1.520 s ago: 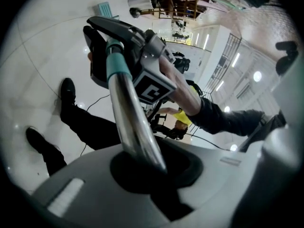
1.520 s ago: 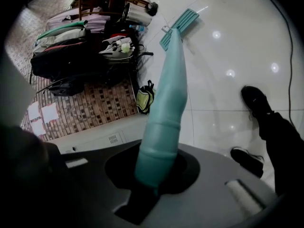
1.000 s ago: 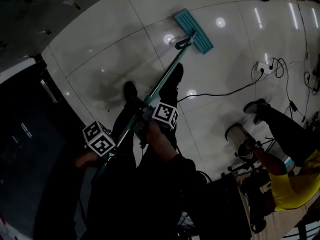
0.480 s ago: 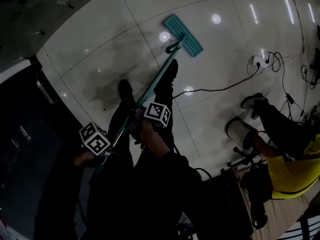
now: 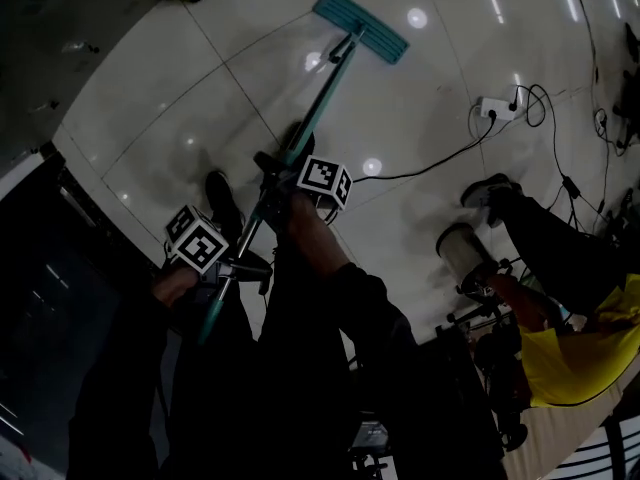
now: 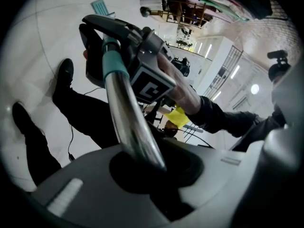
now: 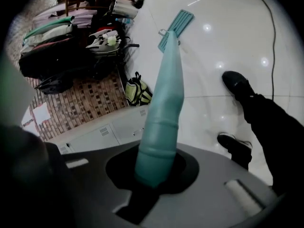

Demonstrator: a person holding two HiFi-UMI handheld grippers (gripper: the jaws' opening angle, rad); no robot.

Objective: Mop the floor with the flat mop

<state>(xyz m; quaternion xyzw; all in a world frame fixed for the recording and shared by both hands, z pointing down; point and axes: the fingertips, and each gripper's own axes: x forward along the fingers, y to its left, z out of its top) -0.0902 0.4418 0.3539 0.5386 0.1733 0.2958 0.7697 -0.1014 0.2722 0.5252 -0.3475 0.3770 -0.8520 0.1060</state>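
Mopping is under way: the pole (image 5: pixel 318 108) is clamped in the left gripper (image 5: pixel 228 268) and right gripper (image 5: pixel 274 194), with the mop head (image 5: pixel 360 26) flat on the floor (image 5: pixel 450 78) beyond the shoes (image 5: pixel 222 203). Cleaned tiles cannot be told apart in the glare, so most is probably left.

You are in an indoor workroom or recording space. Glossy white floor tiles (image 5: pixel 450 78) mirror the strip lights (image 6: pixel 236 71). A power strip (image 5: pixel 493 107) with trailing cables (image 5: pixel 440 168) lies at the far right. Bags (image 7: pixel 52 46) are piled on racks by a brick-patterned wall (image 7: pixel 90 103) above low grey cabinets (image 7: pixel 95 134).
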